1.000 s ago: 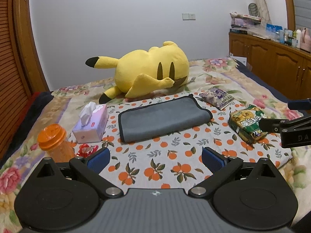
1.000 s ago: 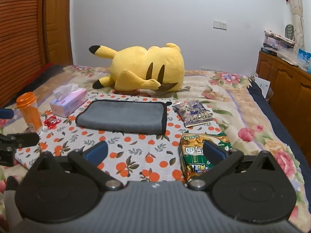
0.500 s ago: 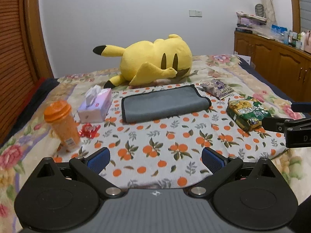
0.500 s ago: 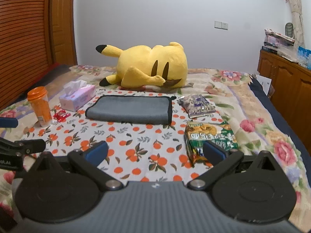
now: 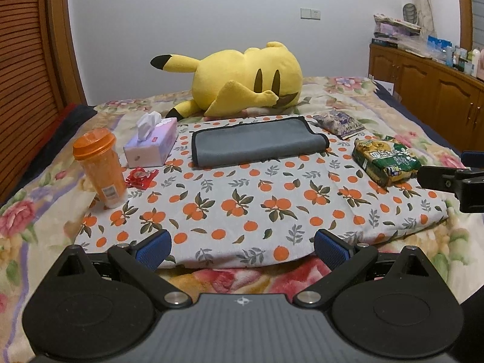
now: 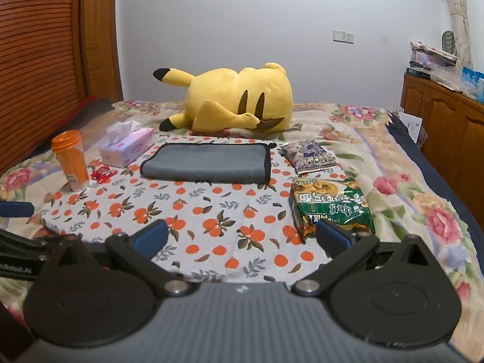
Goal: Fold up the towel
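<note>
Both tools, left tool point(image 5: 242, 249) and right tool point(image 6: 242, 239), have drawn back from the bed point(image 5: 357, 103), fingers spread wide and empty. We judge folding finished: the towel point(image 5: 257, 143) lies doubled on the orange-print cloth point(image 5: 242, 199).

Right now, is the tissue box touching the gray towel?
Apart. The left wrist view shows a strip of orange-print cloth between the tissue box and the gray towel; the right wrist view shows the same gap.

Bed point(image 5: 348, 96) w/ orange-print cloth point(image 5: 257, 199), plush point(image 5: 242, 81)
</note>
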A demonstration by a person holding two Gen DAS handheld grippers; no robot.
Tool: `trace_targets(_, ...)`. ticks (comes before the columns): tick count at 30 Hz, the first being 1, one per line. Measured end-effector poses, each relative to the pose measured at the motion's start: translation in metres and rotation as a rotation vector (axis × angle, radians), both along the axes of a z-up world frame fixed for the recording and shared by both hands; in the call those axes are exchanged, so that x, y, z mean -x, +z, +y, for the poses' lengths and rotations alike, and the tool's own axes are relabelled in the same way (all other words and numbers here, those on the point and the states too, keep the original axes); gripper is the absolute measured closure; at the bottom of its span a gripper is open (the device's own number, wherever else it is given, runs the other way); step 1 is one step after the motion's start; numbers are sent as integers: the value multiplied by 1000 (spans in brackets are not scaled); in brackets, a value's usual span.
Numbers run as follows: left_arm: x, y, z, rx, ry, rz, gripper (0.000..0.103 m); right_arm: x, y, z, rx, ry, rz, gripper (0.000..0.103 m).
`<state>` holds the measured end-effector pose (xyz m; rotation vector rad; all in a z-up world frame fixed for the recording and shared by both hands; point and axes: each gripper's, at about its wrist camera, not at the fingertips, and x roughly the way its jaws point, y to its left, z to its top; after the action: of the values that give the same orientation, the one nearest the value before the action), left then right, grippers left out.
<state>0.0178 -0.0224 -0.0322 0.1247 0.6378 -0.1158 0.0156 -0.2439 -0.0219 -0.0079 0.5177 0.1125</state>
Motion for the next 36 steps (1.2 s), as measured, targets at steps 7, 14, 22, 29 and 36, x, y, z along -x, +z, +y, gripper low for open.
trace_targets(7, 5, -7, 3, 0, 10, -4, 1, 0, -10, -1, 9, -17, 6, 0)
trace_targets(14, 7, -7, 8, 22, 21, -17, 1, 2, -12, -2, 11, -27, -3, 0)
trace_targets(22, 14, -4, 9, 30, 25, -58, 1, 4, -11, -2, 17, -28, -12, 0)
trace_targets(29, 18, 1, 12, 49, 33, -93, 1, 7, -8, -5, 4, -36, -29, 0)
trace_targets(36, 20, 3, 12, 50, 29, -118, 1, 8, -7, -6, -2, -39, -48, 0)
